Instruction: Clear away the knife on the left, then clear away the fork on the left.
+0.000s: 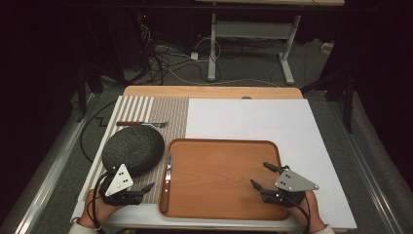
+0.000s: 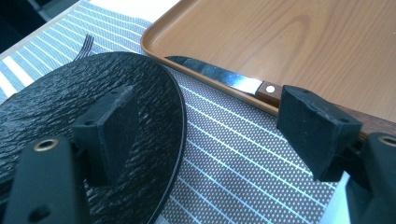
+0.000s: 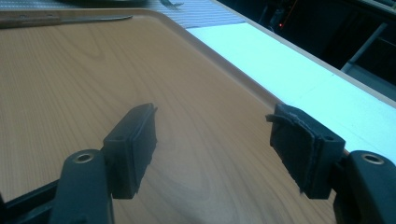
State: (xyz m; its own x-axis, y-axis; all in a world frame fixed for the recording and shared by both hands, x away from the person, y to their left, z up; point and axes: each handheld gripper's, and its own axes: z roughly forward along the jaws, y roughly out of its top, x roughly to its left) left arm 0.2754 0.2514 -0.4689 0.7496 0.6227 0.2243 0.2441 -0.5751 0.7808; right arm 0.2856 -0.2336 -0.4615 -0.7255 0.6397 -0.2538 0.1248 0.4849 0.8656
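A brown wooden tray point(image 1: 224, 180) lies at the front middle of the table. A wood-handled knife point(image 1: 167, 181) rests along the tray's left rim, its blade point(image 2: 219, 74) pointing away from me. Left of the tray, a black textured plate point(image 1: 132, 150) sits on a striped placemat point(image 1: 168, 117). Beyond the plate lies a fork point(image 1: 141, 124) with a brown handle. My left gripper point(image 1: 141, 184) is open, over the mat between the plate point(image 2: 93, 107) and the knife. The right gripper point(image 1: 263, 176) hovers open above the tray's right part point(image 3: 196, 121), nothing between its jaws.
A white board point(image 1: 292, 126) covers the right side of the tabletop. Beyond the table's far edge stand a white table frame point(image 1: 253, 44) and loose cables point(image 1: 170, 63) on the floor. Dark surroundings border both sides.
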